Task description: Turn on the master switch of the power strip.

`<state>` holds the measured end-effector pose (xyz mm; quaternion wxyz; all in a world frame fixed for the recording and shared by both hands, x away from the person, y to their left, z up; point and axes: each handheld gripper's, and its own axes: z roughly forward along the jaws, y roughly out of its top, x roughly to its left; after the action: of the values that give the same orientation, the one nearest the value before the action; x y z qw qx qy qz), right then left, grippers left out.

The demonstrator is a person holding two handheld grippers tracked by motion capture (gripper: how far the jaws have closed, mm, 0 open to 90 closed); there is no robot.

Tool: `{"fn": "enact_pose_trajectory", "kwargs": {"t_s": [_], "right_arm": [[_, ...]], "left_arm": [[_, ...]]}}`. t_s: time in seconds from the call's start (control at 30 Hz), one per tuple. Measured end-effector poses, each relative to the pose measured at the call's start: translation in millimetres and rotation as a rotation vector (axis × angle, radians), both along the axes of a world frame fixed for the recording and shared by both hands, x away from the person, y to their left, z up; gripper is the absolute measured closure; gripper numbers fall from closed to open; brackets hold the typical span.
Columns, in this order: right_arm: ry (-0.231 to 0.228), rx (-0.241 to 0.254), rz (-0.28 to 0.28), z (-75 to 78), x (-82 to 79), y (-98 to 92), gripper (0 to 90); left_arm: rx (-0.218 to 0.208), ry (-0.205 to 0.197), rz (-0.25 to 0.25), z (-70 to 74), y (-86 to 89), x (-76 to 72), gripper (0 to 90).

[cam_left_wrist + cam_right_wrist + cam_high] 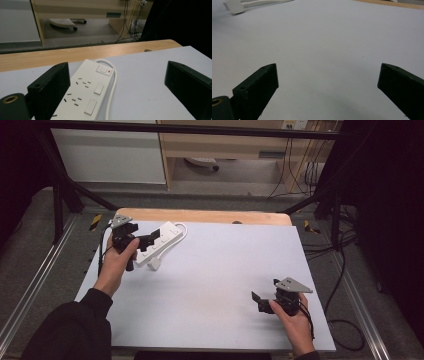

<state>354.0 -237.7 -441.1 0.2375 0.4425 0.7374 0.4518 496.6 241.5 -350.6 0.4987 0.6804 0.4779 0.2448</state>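
The white power strip (161,241) lay at the far left of the desk (215,285), on the pale sheet that covered most of its top, with its length running diagonally from near left to far right. Its white cord (111,87) looped round the far end, beside the switch with a red mark (105,69), and its plug (154,264) lay on the sheet just by the strip's near end. In the left gripper view, socket holes and two blank rectangular covers showed on the strip's upper face.

The left gripper (145,241) was at the strip's near end, its fingers spread wide; one finger (50,87) stood right at the strip's left edge, though whether it touched could not be told, and the other stood well off to the side over bare sheet.

The right gripper (260,302) was well apart, over the near right part of the desk, fingers wide open and holding nothing, with plain sheet between them. The plug (235,6) appeared far off in its view.
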Motion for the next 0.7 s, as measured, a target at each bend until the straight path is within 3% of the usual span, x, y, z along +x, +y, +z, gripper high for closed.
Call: {"fn": "enact_pose_trajectory", "kwargs": {"t_s": [0.13, 0.4, 0.7], "right_arm": [[0.002, 0.007, -0.006, 0.2, -0.3, -0.5, 3.7], [-0.007, 0.004, 0.012, 1.2, -1.7, 0.9, 3.7], [-0.016, 0.012, 0.020, 3.4, -4.3, 1.0, 3.5]], "left_arm": [[0.004, 0.017, 0.009, -2.1, -2.8, 13.0, 6.9], [0.054, -0.020, 0.023, -6.2, -12.0, 36.6, 9.2], [0.068, -0.008, 0.010, -3.5, -29.2, 56.8, 9.9]]}}
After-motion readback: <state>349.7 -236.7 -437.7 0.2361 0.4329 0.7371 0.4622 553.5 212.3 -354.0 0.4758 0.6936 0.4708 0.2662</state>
